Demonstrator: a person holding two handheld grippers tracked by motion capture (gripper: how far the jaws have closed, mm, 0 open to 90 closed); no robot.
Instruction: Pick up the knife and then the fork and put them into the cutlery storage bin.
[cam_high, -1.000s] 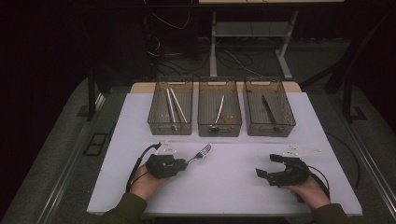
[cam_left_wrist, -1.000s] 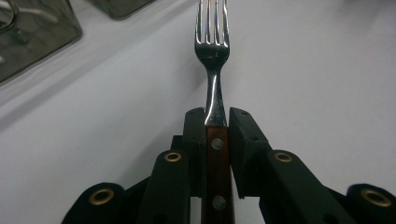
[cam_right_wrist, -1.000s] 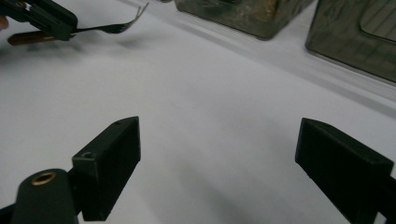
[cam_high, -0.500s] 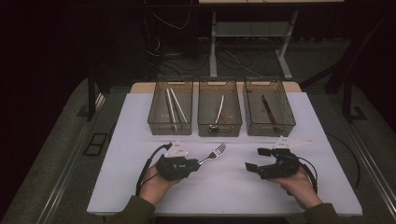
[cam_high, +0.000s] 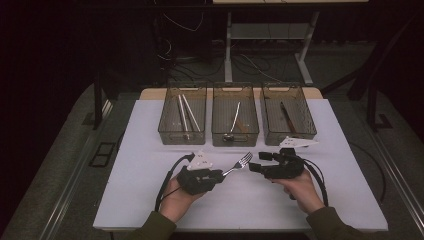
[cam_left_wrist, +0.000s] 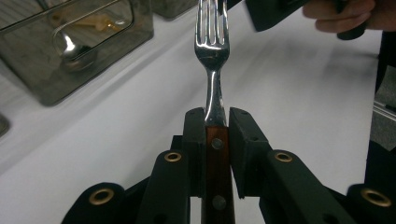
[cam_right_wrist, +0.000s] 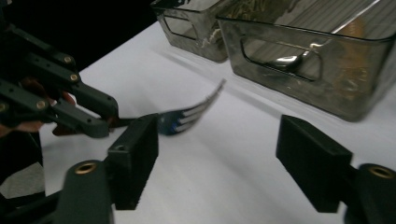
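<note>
My left gripper (cam_high: 220, 174) is shut on the wooden handle of a fork (cam_high: 240, 163), held low above the white table with its tines aimed right and away. In the left gripper view both pads clamp the riveted handle of the fork (cam_left_wrist: 212, 70), and the steel tines rise past the gripper (cam_left_wrist: 215, 122). My right gripper (cam_high: 255, 168) faces left, tips just short of the tines. Its jaws (cam_right_wrist: 219, 154) have just been closing but stand apart, with nothing between them. The fork's tines (cam_right_wrist: 191, 114) show beyond its left pad, with the left gripper (cam_right_wrist: 100, 122) behind.
Three clear bins stand in a row at the table's far side. The left bin (cam_high: 165, 134) holds long metal sticks, the middle bin (cam_high: 218, 139) a spoon, the right bin (cam_high: 306, 131) a dark utensil. Cables trail from both grippers across the white tabletop (cam_high: 140, 165).
Both hands have moved in towards the middle of the table and risen slightly. The fork went right with the left gripper. The right gripper's jaws have narrowed.
</note>
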